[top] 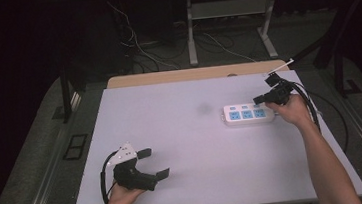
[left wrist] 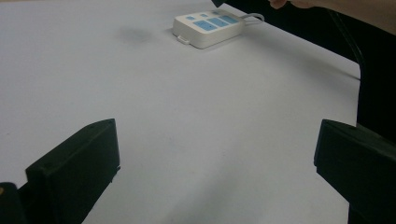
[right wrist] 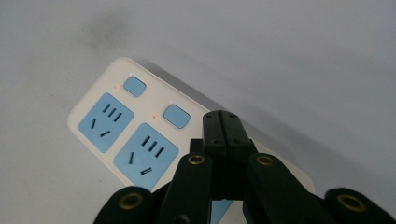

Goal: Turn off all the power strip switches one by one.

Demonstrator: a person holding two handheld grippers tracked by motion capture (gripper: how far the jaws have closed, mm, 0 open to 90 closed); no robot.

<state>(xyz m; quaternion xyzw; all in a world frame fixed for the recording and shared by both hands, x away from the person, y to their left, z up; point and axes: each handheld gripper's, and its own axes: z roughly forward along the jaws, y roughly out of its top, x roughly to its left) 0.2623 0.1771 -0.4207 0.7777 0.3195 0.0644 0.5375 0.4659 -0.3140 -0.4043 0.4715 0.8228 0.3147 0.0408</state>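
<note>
White power strip [top: 248, 114] near table's right edge under right gripper's [top: 258, 99] closed jaws; left gripper [top: 156, 163] jaws wide.

a dark lab: bare white table [top: 200, 170], loose floor cables [top: 164, 53].

White power strip [top: 248, 114], blue sockets and switches, lying flat, table's far right; small red lights lit.

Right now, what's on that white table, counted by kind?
Power strips: 1, white with blue sockets
Handheld grippers: 2, left gripper open, right gripper shut above the strip
Total: 3
</note>
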